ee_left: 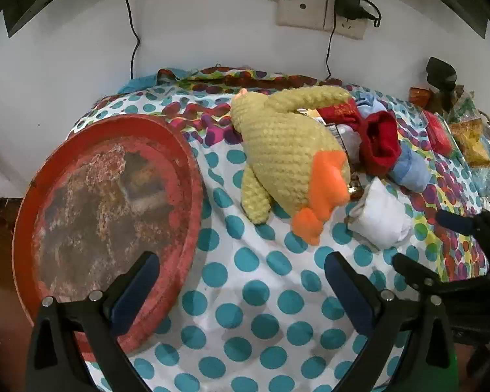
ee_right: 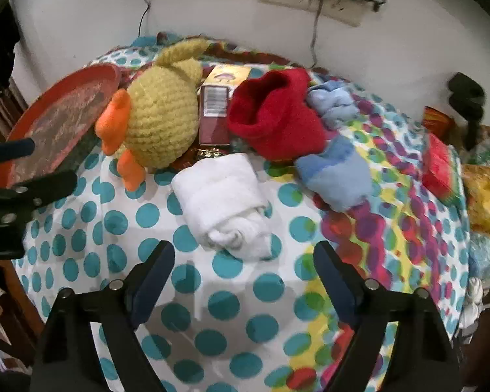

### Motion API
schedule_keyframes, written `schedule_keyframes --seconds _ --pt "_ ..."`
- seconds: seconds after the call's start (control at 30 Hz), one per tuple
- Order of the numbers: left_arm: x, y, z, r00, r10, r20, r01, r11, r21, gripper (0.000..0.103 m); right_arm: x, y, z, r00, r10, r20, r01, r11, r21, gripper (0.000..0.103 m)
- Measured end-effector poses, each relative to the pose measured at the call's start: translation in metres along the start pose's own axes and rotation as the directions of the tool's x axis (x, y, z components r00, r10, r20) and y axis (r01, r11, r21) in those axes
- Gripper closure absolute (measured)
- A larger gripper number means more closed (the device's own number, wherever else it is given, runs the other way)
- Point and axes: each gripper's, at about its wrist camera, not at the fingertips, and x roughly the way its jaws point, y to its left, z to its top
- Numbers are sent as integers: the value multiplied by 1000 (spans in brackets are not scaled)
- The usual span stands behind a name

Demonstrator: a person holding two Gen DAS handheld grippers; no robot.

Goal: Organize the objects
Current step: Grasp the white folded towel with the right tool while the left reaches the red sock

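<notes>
Here's the desk (ee_left: 251,297), draped in a cloth of teal dots that turns to a multicoloured print toward the right. Biggest thing on it: the round red tray (ee_left: 183,170), worn and mottled inside, holding nothing, with the left tool (ee_left: 241,281) hanging over its near rim, one finger above the tray and the other above bare cloth. That left tool stands spread wide, gripping nothing.

Ahead of the left tool and a little right lies the yellow knitted duck (ee_left: 284,150), orange feet pointing back at the tool, just beside the tray's far right edge. From the right wrist view, the duck (ee_right: 161,114) sits ahead and to the left.

Next in size, the red sock (ee_right: 274,114), its mouth gaping, straight ahead of the right tool (ee_right: 243,272) and beyond the white one. Pressed against its right side is the blue sock (ee_right: 336,170), bunched up. Between duck and red sock stands a dark red box (ee_right: 214,114) with a barcode facing up, touching the duck.

Closest to the right tool: the rolled white sock (ee_right: 223,202), lying on the dots just ahead of the fingertips, apart from them. The right tool is also spread wide, nothing in it.

Far right, near the desk edge, a small red packet (ee_right: 437,166) and a yellow bag (ee_right: 483,196) beyond it.
</notes>
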Motion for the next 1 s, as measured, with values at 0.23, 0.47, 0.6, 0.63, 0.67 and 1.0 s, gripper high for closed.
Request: schedule_keyframes --seconds 0.23,0.47,0.6,0.63,0.67,1.0 --pt "1 -2 7 999 19 29 -20 998 56 0 30 5 14 1000 13 -28 -14 1000 -28 26" --pt "17 -3 14 998 56 -10 -55 998 43 0 48 10 20 998 56 -34 -58 998 -40 38" --pt "21 -6 17 998 59 -22 -58 997 43 0 48 10 23 998 60 -19 -61 997 -45 46" --pt "23 -7 18 998 60 -24 -59 997 43 0 48 11 24 998 62 -18 -63 997 -47 47" --pt "24 -7 18 998 61 -26 -60 997 40 0 47 10 23 998 63 -16 -64 997 -49 50" --pt "24 -18 17 997 61 -36 -60 997 46 0 37 -6 17 995 97 -2 -97 995 -1 64"
